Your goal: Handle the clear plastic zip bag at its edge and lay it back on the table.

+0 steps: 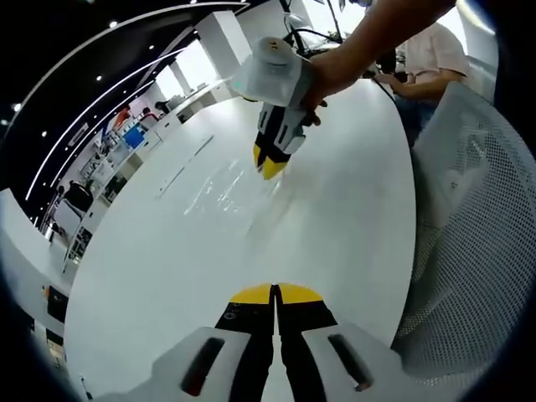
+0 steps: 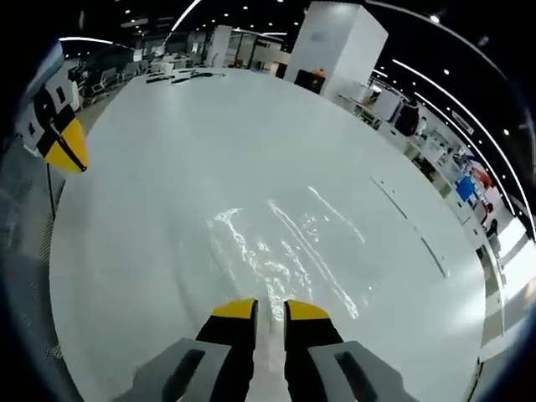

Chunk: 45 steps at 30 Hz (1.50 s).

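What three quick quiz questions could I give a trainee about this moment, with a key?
1. True or false: the clear plastic zip bag lies flat on the white table.
2. Which gripper is at the bag's edge? A) left gripper B) right gripper
3. Fill in: in the left gripper view, the left gripper has its jaws ____.

Key:
1. True.
2. B: the right gripper has its yellow tips at the bag's near edge, jaws slightly apart; in the left gripper view its tips sit over the bag.
3. Shut, tips together, short of the bag.
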Tool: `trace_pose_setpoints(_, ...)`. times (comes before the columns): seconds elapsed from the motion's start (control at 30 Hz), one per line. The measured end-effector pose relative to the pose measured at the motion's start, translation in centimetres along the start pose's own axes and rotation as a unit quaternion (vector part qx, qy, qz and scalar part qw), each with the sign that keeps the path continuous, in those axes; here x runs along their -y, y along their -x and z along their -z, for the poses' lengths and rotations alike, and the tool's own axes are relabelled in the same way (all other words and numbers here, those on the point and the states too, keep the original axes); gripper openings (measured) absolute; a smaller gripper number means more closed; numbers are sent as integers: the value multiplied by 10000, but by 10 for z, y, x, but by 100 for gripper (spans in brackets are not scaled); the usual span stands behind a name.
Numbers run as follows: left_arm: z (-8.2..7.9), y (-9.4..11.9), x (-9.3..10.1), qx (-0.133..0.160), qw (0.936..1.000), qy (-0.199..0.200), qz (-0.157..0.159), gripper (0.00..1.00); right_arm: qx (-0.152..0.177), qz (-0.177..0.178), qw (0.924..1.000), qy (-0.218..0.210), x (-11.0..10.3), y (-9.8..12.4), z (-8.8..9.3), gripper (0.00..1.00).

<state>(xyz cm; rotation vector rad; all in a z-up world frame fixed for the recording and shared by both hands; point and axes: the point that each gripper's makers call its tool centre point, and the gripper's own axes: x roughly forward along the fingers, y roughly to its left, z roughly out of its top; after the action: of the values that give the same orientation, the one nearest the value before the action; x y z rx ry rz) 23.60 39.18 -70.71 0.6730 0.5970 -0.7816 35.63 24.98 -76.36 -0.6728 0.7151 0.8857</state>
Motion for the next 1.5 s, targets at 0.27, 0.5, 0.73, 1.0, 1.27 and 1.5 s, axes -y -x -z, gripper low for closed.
trace_pose_setpoints(0.27, 2, 1, 3, -17, 10000, 10, 8, 0, 2, -179, 9998, -121, -9, 1, 3, 28)
trace_pose_setpoints(0.5, 2, 0, 2, -2, 10000, 29, 0, 0, 140, -240, 9994, -221, -11, 7, 2, 33)
trace_pose_setpoints(0.73, -4, 3, 0, 103, 9998, 181, 2, 0, 380, -319, 9976, -485, -13, 21, -7, 39)
trace_pose_setpoints(1.0, -2, 1, 1, 124, 9995, 296, 26, 0, 665, -276, 9933, -902, -14, 29, -8, 55)
trace_pose_setpoints(1.27, -8, 1, 1, 254, 9982, 535, -10, 11, 897, -161, 9887, -1194, -11, 42, -7, 67)
trace_pose_setpoints(1.5, -9, -4, -4, 315, 9971, 693, -89, 34, 921, -112, 9883, -1208, -14, 49, -1, 74)
